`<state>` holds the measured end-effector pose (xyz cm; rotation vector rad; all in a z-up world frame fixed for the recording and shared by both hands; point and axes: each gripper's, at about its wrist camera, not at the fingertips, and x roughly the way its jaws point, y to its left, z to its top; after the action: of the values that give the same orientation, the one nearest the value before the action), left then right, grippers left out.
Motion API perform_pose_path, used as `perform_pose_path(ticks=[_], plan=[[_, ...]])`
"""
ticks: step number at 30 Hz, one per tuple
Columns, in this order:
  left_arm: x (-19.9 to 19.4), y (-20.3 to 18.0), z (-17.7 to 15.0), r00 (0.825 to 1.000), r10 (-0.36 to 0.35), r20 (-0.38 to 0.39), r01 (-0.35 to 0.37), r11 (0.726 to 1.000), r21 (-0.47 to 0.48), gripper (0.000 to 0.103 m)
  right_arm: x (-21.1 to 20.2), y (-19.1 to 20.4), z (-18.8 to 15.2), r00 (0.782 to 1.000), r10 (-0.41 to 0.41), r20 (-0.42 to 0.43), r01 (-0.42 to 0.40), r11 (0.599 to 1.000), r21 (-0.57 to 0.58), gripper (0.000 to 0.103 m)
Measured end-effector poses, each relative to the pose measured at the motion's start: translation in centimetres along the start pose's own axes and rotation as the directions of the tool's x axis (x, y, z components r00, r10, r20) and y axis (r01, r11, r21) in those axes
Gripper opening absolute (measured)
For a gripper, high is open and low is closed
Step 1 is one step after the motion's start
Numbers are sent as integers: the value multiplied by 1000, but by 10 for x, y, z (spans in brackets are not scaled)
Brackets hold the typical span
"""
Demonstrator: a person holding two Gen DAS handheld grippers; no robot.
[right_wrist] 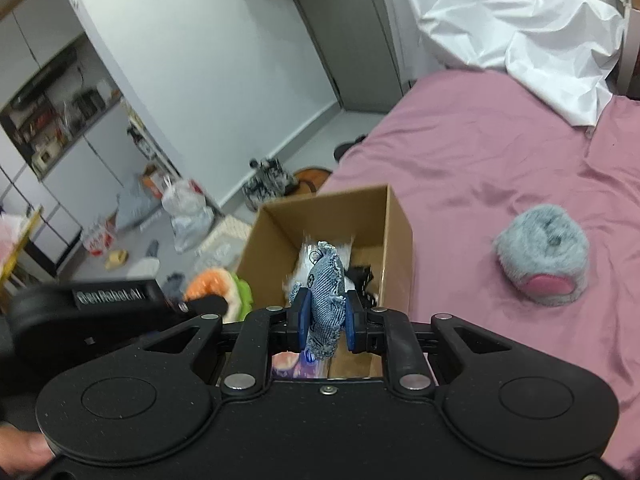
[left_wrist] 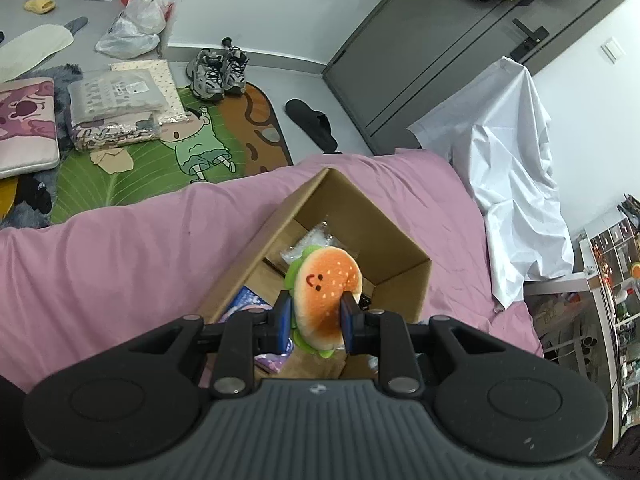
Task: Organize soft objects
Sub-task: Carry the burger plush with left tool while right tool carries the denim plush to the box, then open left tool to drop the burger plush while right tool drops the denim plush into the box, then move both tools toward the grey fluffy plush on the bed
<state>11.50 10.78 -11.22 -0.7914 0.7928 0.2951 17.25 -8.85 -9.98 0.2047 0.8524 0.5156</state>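
Left claw (left_wrist: pixel 316 316): clamped narrow on a round orange-and-green plush hamburger toy with a smiling face (left_wrist: pixel 326 300); the blue pads press its two sides, and the toy stands on edge between them.
Hamburger toy, place: in the air over the open top of a brown cardboard box (left_wrist: pixel 384 216), above what lies inside.
Right claw (right_wrist: pixel 325 324): clamped narrow on a small blue denim-patterned plush toy with a frayed fringe (right_wrist: pixel 326 300); a blue pad sits on each side of it.
Denim toy, place: in the air over the same cardboard box (right_wrist: pixel 396 224), near its open mouth, the upper end pointing into the box.
Cardboard box: rests on a bed with a pink sheet (left_wrist: pixel 120 248), open side up. Inside show a crinkled clear plastic packet (left_wrist: pixel 316 240), a purple-and-blue printed item (left_wrist: pixel 248 304) and something small and black against the right wall (right_wrist: pixel 362 276).
The two claws: side by side at the box; from the right wrist the left claw's black body (right_wrist: pixel 108 312) and the hamburger toy (right_wrist: pixel 216 288) show blurred just left of the box.
Still on the bed: a fluffy grey plush slipper with a pink inside (right_wrist: pixel 544 256), well apart from the box on the sheet's right part.
White sheet (left_wrist: pixel 516 172): crumpled at the far end of the bed.
Floor beyond the bed: a green cartoon rug (left_wrist: pixel 168 160), a pair of grey sneakers (left_wrist: pixel 218 72), a black slipper (left_wrist: pixel 312 124), folded packed textiles (left_wrist: pixel 116 108) and white plastic bags (left_wrist: pixel 136 24).
Person: fingertips at the lower left edge of the right wrist view (right_wrist: pixel 24 452).
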Motion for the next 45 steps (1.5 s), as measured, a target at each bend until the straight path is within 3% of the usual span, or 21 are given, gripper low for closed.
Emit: perform_pose_path(ticks=[10,14,17,21,25,29,31,39,45], plan=[[13,7,8,1000,-4,-24,4,1000,-2,24,25,24,-8,993,-53,-108,41,993,-112,22],[19,3,9,999,3,-40,-3,1000,13,24,21,24,-5,994,-59,-90,48,992,-113,49],[21,-4,8,999,9,-40,-8,999,32,24,15,20,-1,995,-53,-84,44,994,-103,53],[21,-12,8,998,43,-36,-41,998,49,28,7,11,3,997,-56,-62,50,995,-92,69],[17,-19,8,998,66,-22,-65,996,62,42,0,1,8,998,-41,-53,38,998,-59,75],[9,-28,6,996,93,-1,-92,992,85,71,-8,-7,9,999,-31,-33,29,999,-44,82],[6,-35,4,994,109,4,-109,988,114,79,-12,-12,9,999,-35,-25,34,999,-33,83],[-1,-57,-9,987,159,-22,-152,969,193,91,-28,-37,9,998,-68,-3,68,997,29,83],[-10,-70,-15,989,144,-44,-132,970,202,93,-44,-54,9,995,-96,30,94,993,67,88]])
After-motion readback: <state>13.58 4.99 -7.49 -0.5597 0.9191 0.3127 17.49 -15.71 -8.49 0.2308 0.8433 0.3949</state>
